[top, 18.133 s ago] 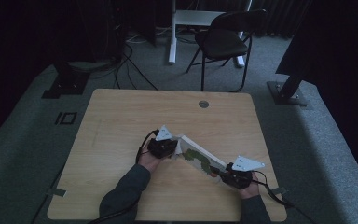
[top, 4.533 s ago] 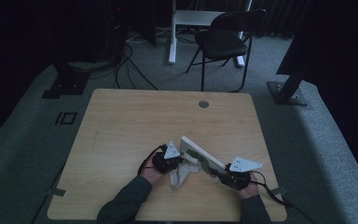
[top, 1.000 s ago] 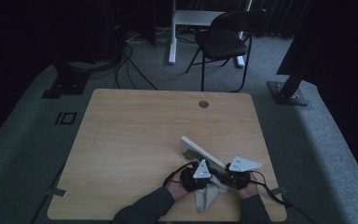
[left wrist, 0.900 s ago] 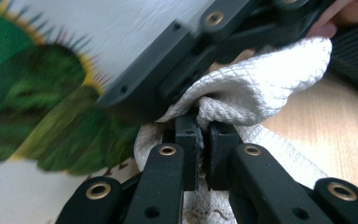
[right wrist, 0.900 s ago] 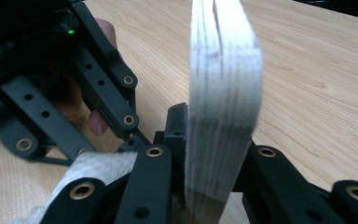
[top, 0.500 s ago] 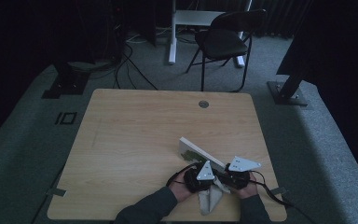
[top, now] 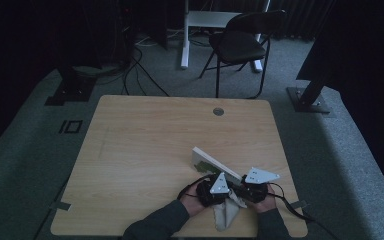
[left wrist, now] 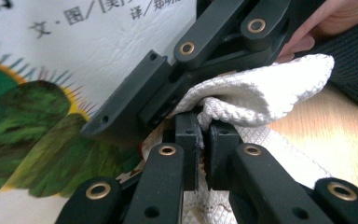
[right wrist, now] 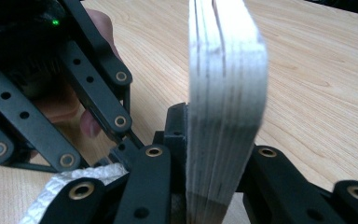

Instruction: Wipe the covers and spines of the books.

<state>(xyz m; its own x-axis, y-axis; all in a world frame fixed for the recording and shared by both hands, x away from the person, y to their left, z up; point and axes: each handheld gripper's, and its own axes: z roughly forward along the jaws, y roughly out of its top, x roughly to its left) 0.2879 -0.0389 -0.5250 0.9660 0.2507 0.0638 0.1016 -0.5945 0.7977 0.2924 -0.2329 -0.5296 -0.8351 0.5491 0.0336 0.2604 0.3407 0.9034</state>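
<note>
Around the table lies a dim room with grey carpet (top: 35, 150), its far side lost in dark. A black folding chair (top: 240, 45) stands beyond the far edge, beside the pale leg of a white desk (top: 184, 37), and black cables (top: 135, 70) run across the floor to the left of them. Two dark stand bases rest on the carpet, one base at far left (top: 67, 92), the other base at far right (top: 307, 100).

Nearer, the light wooden table (top: 145, 145) is bare over most of its top, with a small round grommet (top: 218, 111) near the far edge and bits of tape at its near corners.

Close to the near right corner both hands meet. A thick board book (top: 211, 163) stands tilted on its edge there, its cover showing a green painted shape and printed characters in the left gripper view. The right gripper (right wrist: 193, 149) has its jaws clamped on the book's near end, the stacked white pages rising between them. Just to its left, the left gripper (left wrist: 204, 140) is pinched tight on a fold of a white woven cloth (left wrist: 261, 93), which is pressed close against the book's cover right beside the other gripper's jaw; whether it touches the cover I cannot tell. The rest of the cloth trails on the wood toward the near edge.
</note>
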